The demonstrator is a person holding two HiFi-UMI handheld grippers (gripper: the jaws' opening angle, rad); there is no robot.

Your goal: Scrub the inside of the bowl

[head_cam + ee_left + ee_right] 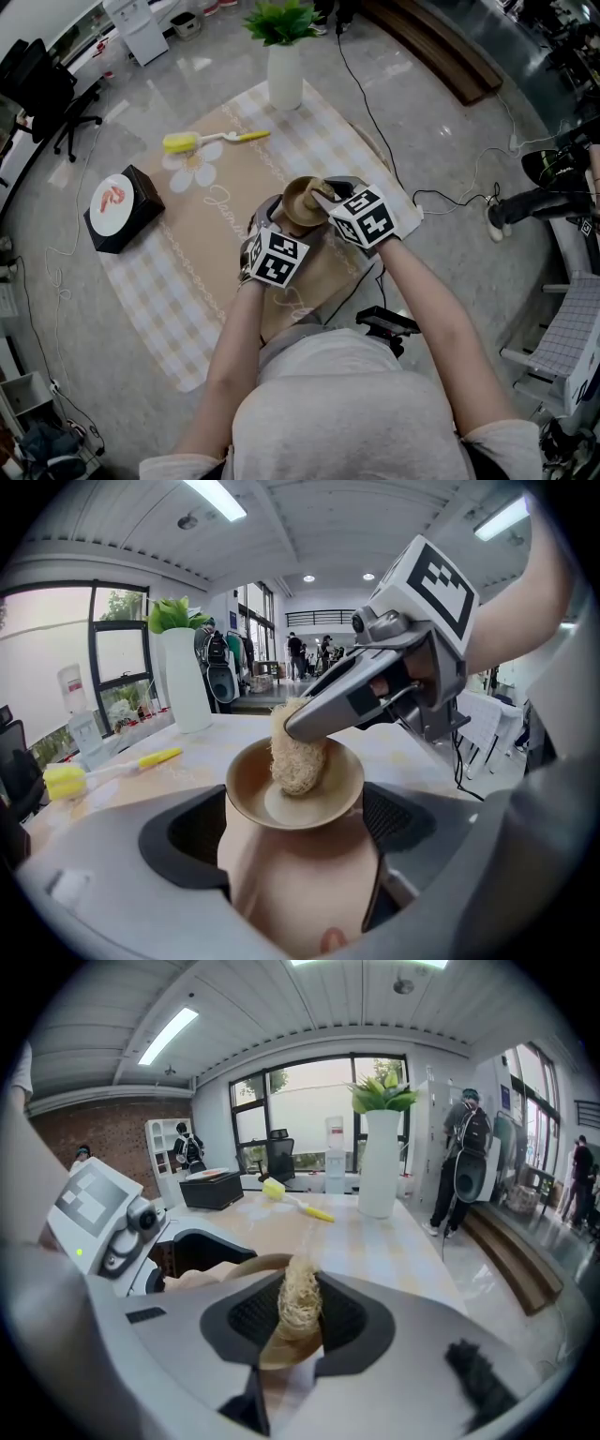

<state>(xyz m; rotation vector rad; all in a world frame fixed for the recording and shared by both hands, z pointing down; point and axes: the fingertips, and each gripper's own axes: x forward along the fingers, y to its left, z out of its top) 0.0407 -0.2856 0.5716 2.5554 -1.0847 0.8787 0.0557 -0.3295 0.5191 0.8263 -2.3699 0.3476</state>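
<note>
A tan bowl (302,199) is held tilted above the beige mat, and my left gripper (277,221) is shut on its near side. In the left gripper view the bowl (330,797) faces me between the two grey jaws, its hollow open to the camera. My right gripper (321,200) reaches in from the right, shut on a pale fibrous loofah scrubber (298,757). The scrubber presses against the bowl's inner wall. In the right gripper view the scrubber (300,1305) sits pinched between the jaws, with the bowl's rim (246,1264) just behind it.
On the far part of the chequered mat (178,291) lies a yellow dish brush (201,141). A white vase with a green plant (285,73) stands at the back. A black box with a white lid (120,208) sits at the left. Cables run over the floor on the right.
</note>
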